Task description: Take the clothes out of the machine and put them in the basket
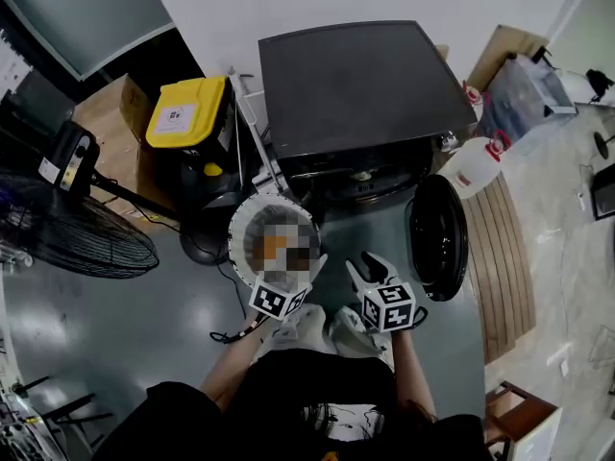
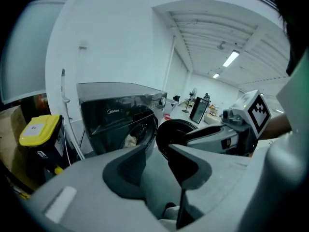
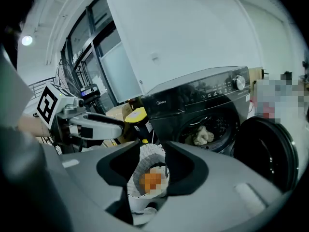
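Note:
The dark front-loading washing machine [image 1: 365, 84] stands ahead with its round door [image 1: 437, 236] swung open to the right. Pale clothes [image 3: 203, 135] lie in the drum [image 2: 130, 140]. A white mesh basket [image 1: 240, 229] sits on the floor left of the door, with something orange inside under a mosaic patch. My left gripper [image 1: 309, 269] hovers at the basket's near right rim, open and empty [image 2: 157, 151]. My right gripper [image 1: 368, 267] hangs just to its right, open with nothing between its fingers [image 3: 153, 149]; the basket [image 3: 145, 158] shows beyond its jaws.
A black bin with a yellow lid [image 1: 187, 113] and a cardboard box [image 1: 106, 113] stand left of the machine. A floor fan [image 1: 67, 233] is at the far left. A white jug [image 1: 473, 166] and a slatted wooden board [image 1: 504, 257] lie to the right.

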The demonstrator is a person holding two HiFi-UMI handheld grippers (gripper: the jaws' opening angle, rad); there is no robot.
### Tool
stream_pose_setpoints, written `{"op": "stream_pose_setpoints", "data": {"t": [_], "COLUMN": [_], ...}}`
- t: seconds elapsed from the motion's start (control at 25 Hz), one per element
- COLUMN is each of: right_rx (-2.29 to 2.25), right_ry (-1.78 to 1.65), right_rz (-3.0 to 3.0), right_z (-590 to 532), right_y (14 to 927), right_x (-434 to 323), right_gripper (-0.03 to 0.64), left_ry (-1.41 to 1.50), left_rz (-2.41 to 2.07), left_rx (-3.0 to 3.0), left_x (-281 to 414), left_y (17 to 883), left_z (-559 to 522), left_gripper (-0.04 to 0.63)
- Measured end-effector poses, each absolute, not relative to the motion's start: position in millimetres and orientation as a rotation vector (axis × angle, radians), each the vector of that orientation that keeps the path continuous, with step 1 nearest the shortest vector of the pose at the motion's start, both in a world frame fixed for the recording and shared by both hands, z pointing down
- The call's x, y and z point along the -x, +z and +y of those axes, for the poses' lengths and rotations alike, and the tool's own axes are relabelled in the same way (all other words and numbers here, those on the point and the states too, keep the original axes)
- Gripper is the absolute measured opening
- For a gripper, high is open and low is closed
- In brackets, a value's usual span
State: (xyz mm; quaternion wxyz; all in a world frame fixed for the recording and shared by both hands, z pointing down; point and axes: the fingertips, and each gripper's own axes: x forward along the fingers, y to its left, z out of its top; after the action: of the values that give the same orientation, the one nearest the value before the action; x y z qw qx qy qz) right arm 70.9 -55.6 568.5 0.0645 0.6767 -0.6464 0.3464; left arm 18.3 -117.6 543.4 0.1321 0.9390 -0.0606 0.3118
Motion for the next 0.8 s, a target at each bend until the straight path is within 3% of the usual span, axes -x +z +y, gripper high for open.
{"op": "stream_pose_setpoints", "data": {"t": [0.24, 0.8], "right_rx": [-2.090, -2.205], "right_ry": [1.031, 1.044], "right_rz": [-1.980, -1.944], "right_z": [-33.7, -33.3], "right_y": [562.6, 587.9], "right_x": [-107.4, -173.8], "right_gripper": [0.182, 0.155], "left_ry": [0.842, 0.990], "left_rz": [-0.257, -0.157], "left_rx": [-2.694, -2.790], "left_x": [-53.0, -104.4], "left_y": [535.6, 536.5], "left_z": [-107.6, -86.8], "left_gripper": [0.152, 0.152]}}
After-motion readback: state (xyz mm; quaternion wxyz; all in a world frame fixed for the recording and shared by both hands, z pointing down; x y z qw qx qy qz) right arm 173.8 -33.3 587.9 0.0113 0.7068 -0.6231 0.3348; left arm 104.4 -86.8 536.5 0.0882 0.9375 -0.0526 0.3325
